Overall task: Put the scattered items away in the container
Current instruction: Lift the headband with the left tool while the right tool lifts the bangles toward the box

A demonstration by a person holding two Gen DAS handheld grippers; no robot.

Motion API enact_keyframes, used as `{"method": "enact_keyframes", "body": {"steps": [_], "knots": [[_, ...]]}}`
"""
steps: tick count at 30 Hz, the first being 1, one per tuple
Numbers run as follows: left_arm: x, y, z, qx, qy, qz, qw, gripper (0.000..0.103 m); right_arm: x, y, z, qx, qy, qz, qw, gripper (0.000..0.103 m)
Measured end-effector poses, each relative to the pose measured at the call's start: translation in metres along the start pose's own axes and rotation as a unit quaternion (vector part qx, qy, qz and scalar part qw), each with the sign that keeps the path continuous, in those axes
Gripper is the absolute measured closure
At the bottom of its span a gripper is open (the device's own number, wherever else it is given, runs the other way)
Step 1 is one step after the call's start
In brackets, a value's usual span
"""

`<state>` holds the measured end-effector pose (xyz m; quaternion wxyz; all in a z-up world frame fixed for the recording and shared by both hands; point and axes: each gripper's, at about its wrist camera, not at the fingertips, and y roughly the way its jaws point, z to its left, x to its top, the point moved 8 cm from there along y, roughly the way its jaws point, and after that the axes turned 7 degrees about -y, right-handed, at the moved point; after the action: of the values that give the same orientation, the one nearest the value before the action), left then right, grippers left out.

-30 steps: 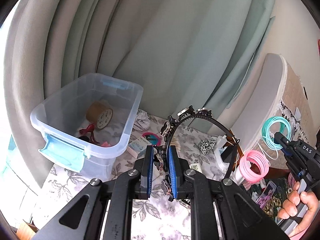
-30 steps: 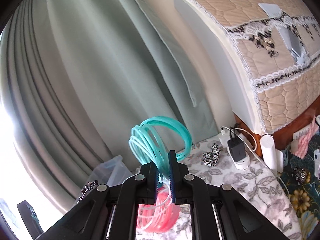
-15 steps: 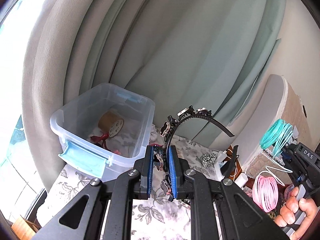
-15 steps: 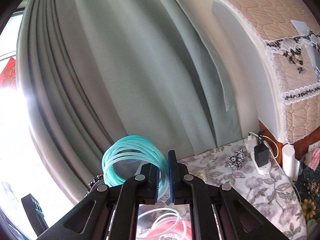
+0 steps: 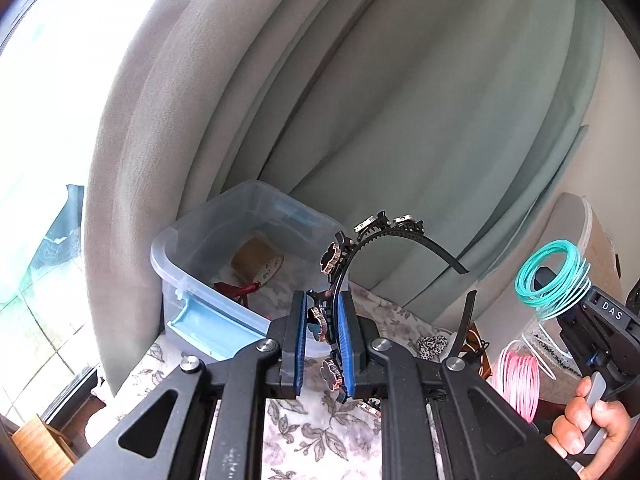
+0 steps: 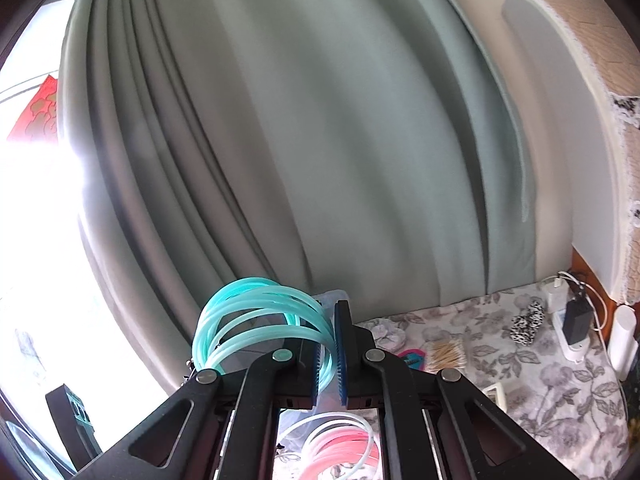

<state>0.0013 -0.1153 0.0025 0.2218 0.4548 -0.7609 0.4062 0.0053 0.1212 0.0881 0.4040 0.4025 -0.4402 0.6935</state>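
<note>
Left gripper [image 5: 323,346] is clamping the black headband [image 5: 384,236] by one leg, the band arching up and right above the pads, its flower studs showing between the blue faces. Right gripper [image 6: 329,350] is pinching shut on the teal coil of plastic rings [image 6: 256,320]; a joined pink coil [image 6: 344,446] is hanging beneath it, clear of the cloth.

Compared with a second ago, both loads are being carried off the floral tabletop toward its far left corner. The clear storage bin [image 5: 176,276] is now sitting closer to centre ahead of the left gripper's headband, and in the right wrist view the teal coil is swinging from upright to leaning left, with part of the bin just visible behind it.

The bin is standing against the grey-green curtain [image 5: 400,100], already containing a tape roll [image 5: 256,260] and a red item [image 5: 240,290].

Judgement: the transport step is well advanced; release over the bin remains. A leopard scrunchie [image 6: 528,324], a cotton swab pack [image 6: 446,354] and a white cloth item [image 6: 386,332] are still lying on the tabletop toward its rear edge.
</note>
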Motion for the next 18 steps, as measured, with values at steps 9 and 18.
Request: {"method": "enact_keyframes", "body": {"steps": [9, 18], "knots": [[0.018, 0.002, 0.029, 0.021, -0.020, -0.020, 0.9994, 0.088, 0.008, 0.029, 0.036, 0.026, -0.027, 0.004, 0.999, 0.096], [0.032, 0.003, 0.043, 0.029, -0.030, -0.035, 0.9985, 0.088, 0.006, 0.066, 0.075, 0.065, -0.053, 0.017, 0.996, 0.096]]}}
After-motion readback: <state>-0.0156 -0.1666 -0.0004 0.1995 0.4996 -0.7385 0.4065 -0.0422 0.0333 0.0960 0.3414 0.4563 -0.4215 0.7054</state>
